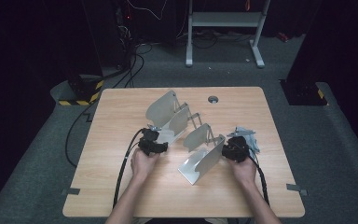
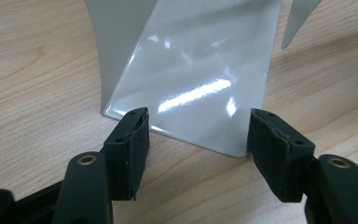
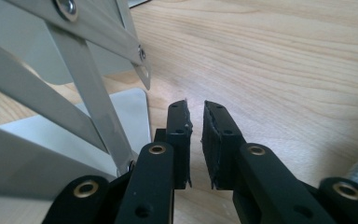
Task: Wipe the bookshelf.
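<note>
Glossy metal rack (image 1: 186, 135) (smooth); matt wood table (image 1: 121, 186).

A light wooden table (image 1: 121, 186) with rounded corners stands on grey carpet (image 1: 335, 154). A round grey cable grommet (image 1: 213, 99) is set into the top near the far edge. A metal expanding rack (image 1: 186, 135) of grey plates joined by slim scissor bars lies across the middle of the table, running from the far left toward the near right. Its glossy base plate (image 2: 196, 93) rests flat on the wood grain. A small grey metal piece (image 1: 248, 135) lies on the table just right of the rack. Strips of grey tape (image 1: 71, 191) sit at the near left and near right edges.
</note>
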### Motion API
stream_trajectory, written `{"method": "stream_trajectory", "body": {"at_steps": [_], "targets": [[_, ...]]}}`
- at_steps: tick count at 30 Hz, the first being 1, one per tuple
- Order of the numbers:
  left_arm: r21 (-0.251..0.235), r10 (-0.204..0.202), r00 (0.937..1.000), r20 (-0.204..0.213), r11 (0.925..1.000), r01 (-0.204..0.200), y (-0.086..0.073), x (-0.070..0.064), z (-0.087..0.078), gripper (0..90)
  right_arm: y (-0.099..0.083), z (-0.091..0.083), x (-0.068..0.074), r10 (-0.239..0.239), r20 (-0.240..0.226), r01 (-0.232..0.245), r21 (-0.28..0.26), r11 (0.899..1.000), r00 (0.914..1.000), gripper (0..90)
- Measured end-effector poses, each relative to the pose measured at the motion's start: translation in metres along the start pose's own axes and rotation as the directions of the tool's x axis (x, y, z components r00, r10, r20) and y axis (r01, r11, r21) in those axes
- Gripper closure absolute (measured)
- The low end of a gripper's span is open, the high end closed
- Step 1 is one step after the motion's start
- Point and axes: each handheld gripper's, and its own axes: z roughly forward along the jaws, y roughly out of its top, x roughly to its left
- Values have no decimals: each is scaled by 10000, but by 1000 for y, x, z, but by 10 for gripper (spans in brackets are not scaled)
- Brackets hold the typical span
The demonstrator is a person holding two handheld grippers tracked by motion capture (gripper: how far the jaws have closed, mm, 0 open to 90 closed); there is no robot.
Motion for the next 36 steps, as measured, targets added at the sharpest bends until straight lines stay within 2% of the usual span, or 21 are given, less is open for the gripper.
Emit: {"method": "stream_trajectory", "body": {"at_steps": [2,5,6,11,13,16,22,25,32,34,36], "targets": [[-124,-107,9998,177,9999,109,1,1,2,399,-1,0,2,6,-40,-6,15,10000,10000,813],[-165,-60,9997,222,9998,64,3,4,3,403,-3,0,5,-38,-84,38,51,10000,10000,813],[-346,-219,9993,290,9991,229,3,3,5,407,-4,0,5,-52,-102,52,43,10000,9999,813],[-77,315,9994,162,9995,-314,8,2,12,414,-8,2,11,-114,-310,119,175,9998,9995,808],[-213,251,9994,233,9995,-246,10,1,16,412,-11,3,15,-293,-395,304,273,9992,9988,801],[-160,388,9987,343,9991,-383,12,-1,20,411,-14,4,20,-444,-223,451,304,9985,9988,808],[-184,597,9959,673,9981,-586,14,-9,28,425,-19,3,25,-581,-348,594,353,9976,9977,812],[45,758,9946,709,9971,-763,17,-13,31,429,-21,2,29,-662,-550,685,403,9968,9963,809],[107,1039,9886,1089,9943,-1057,14,-18,30,428,-26,1,43,-1122,-953,1174,516,9917,9891,784],[29,1041,9884,1105,9945,-1050,12,-18,29,428,-26,1,42,-1149,-1004,1212,596,9908,9883,769],[-98,1084,9891,1000,9941,-1079,10,-20,29,431,-24,-2,35,-923,-798,970,570,9937,9925,775]]}}
